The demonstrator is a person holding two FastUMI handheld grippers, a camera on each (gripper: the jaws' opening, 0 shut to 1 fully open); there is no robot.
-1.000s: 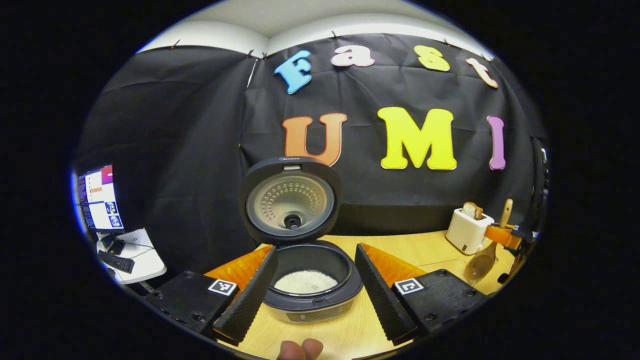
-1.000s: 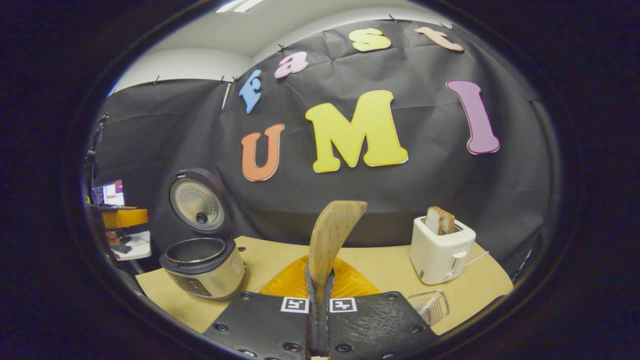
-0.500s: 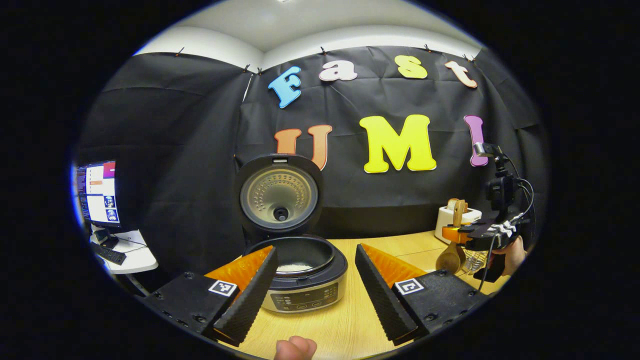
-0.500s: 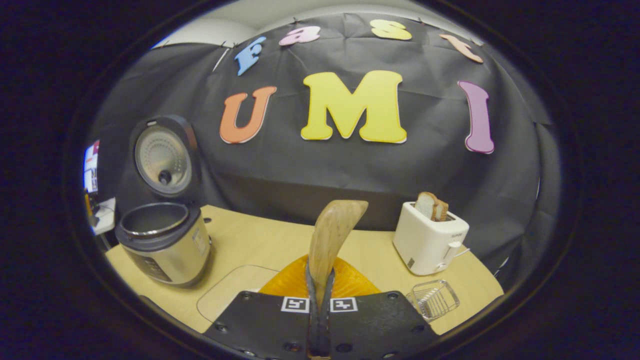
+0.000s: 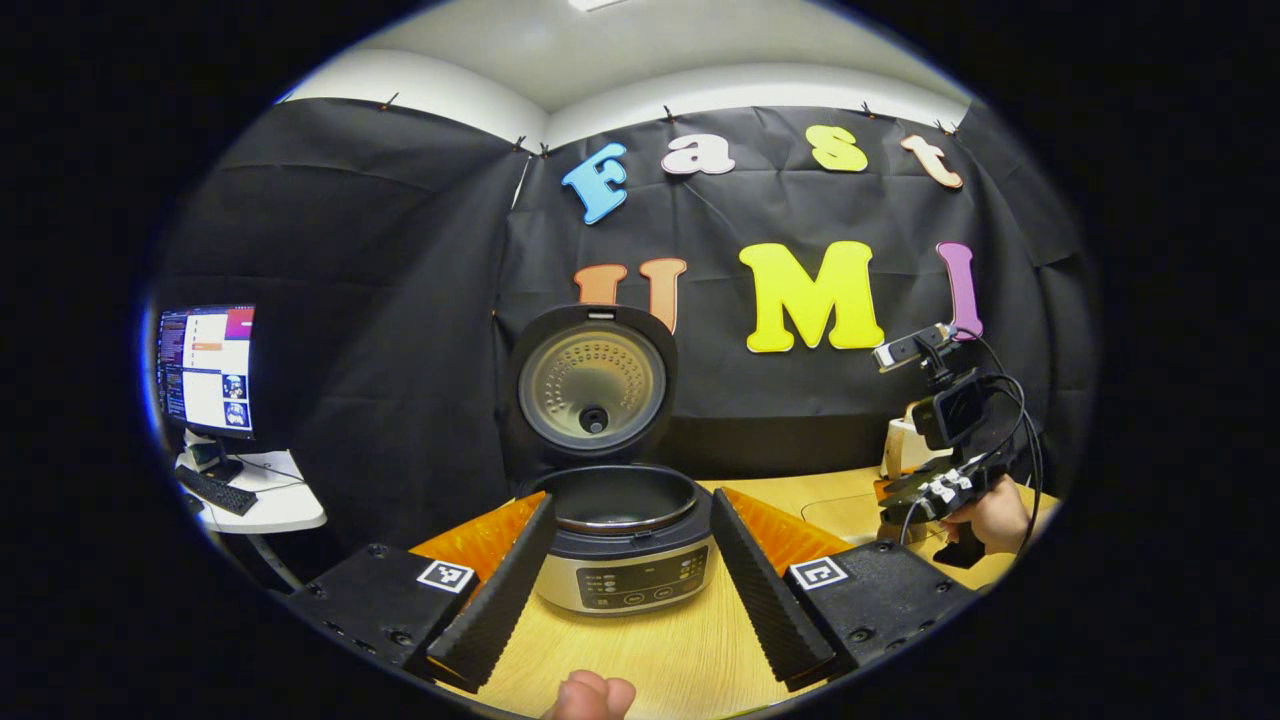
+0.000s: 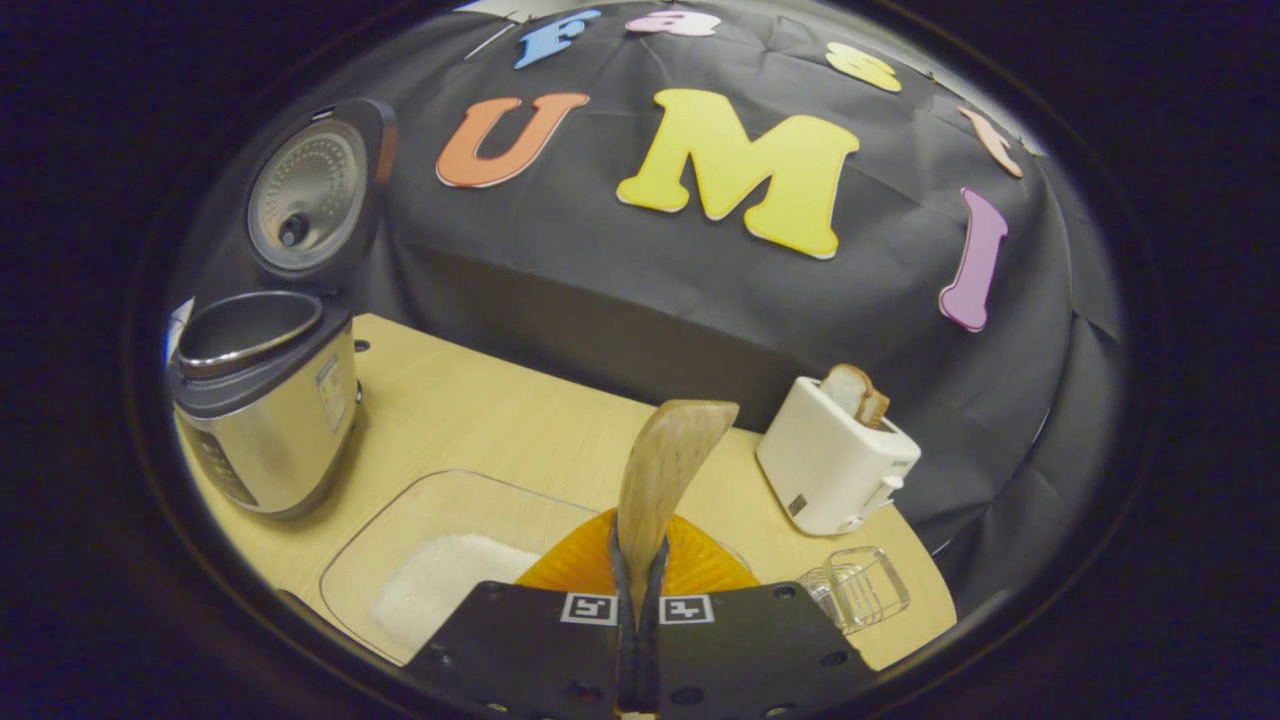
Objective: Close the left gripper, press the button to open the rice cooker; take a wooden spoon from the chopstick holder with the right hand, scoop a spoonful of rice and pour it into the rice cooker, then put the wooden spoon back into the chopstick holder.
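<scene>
The rice cooker stands open on the wooden table, its lid upright. My left gripper is open in front of it, one finger on each side of the pot, apart from it. My right gripper is shut on the handle of the wooden spoon, whose bowl points up and away. Below it lies a clear tray with a heap of white rice. The clear chopstick holder lies to the lower right. In the left gripper view the right gripper sits at far right, held by a hand.
A white toaster with bread slices stands at the back right of the table. In the right gripper view the cooker stands at the left. A monitor and a keyboard sit on a side desk at far left. A thumb shows at the bottom edge.
My right gripper has tipped downward with the spoon, bringing the rice tray into its view. My left gripper has dropped lower and drawn back, so the cooker's front panel shows instead of the rice inside.
</scene>
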